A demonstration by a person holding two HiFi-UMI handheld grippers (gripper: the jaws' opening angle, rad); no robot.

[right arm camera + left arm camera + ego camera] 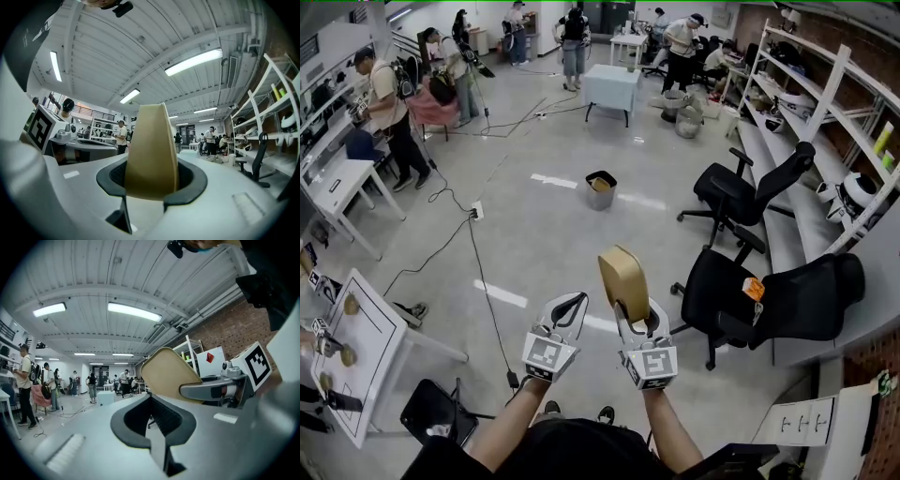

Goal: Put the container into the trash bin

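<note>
Right hand-held gripper pinches the tan container by one end, left hand-held gripper pressed together and empty; trash bin stands well off at 12 o'clock, so the container could pivot or slip out mid-carry.

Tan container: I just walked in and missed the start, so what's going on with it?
A person holds a gripper in each hand. The right gripper grips the tan container, held up in the air. The left gripper is shut and empty. The trash bin stands on the floor farther ahead; the container is not in it yet.
</note>
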